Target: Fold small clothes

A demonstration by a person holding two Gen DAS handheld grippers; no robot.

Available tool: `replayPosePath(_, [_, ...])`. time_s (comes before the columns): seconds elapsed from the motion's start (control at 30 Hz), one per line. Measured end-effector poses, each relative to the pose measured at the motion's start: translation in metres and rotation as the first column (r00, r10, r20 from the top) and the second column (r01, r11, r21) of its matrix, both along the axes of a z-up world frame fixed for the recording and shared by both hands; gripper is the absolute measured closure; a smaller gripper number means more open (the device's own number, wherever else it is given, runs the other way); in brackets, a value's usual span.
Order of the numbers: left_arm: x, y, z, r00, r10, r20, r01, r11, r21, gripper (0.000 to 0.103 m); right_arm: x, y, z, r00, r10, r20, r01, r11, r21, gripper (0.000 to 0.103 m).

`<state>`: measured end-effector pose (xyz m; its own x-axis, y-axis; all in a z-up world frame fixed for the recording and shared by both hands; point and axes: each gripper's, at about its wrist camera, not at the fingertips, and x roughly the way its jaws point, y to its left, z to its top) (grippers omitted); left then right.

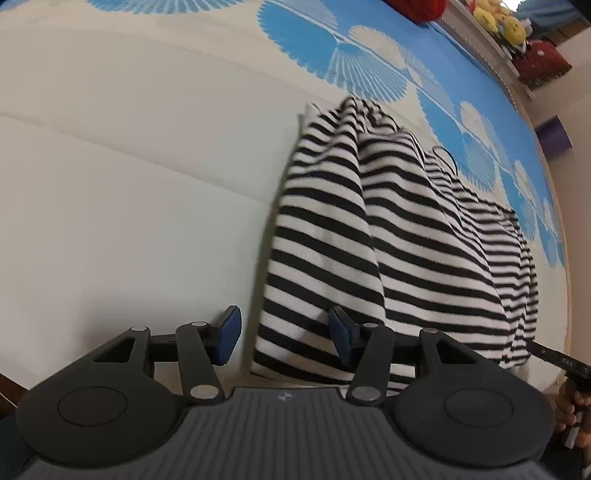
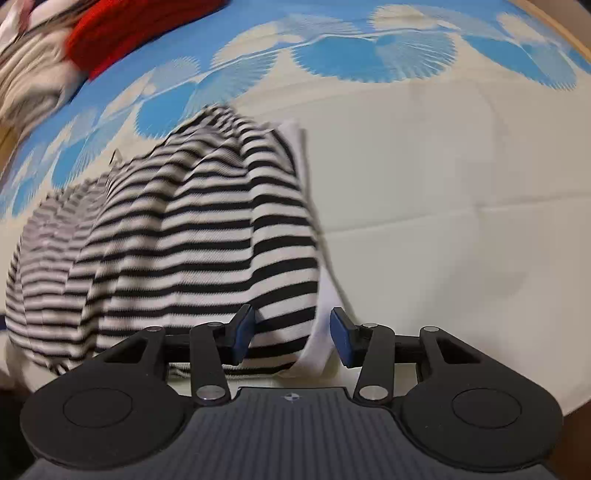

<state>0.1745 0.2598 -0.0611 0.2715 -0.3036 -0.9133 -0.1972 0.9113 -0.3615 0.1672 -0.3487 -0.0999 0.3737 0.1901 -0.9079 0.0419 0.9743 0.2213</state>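
A small black-and-white striped garment [image 1: 388,236] lies rumpled on a cream and blue bed cover [image 1: 129,184]. In the left wrist view my left gripper [image 1: 284,336] is open, its blue pads straddling the garment's near left corner. In the right wrist view the same garment [image 2: 177,236] fills the left half, with a white edge along its right side. My right gripper [image 2: 291,338] is open, its pads on either side of the near right corner and white edge. Both views are slightly blurred.
The cover's blue fan pattern [image 1: 369,66] runs along the far side. A red knitted item [image 2: 133,33] lies at the far end of the bed. Yellow plush toys [image 1: 498,18] sit on a shelf beyond. The bed edge is near on the right.
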Motion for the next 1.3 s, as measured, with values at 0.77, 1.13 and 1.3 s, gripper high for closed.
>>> replayPosePath(0.77, [-0.005, -0.006, 0.023, 0.988, -0.001, 0.151, -0.012, 0.996, 0.084, 0.08, -0.017, -0.021, 0.009, 0.998, -0.008, 0.06, 0.011, 0.998, -0.057, 0.083])
replayPosePath(1.13, [0.009, -0.08, 0.035, 0.938, -0.244, 0.245, 0.234, 0.97, 0.068, 0.08, 0.001, -0.002, -0.002, 0.994, 0.102, 0.04, -0.1, 0.993, -0.067, 0.1])
replayPosePath(1.3, [0.024, -0.088, 0.033, 0.943, -0.206, 0.261, 0.206, 0.978, 0.025, 0.078, 0.003, -0.022, 0.009, 0.997, -0.032, 0.075, 0.037, 0.997, -0.072, 0.103])
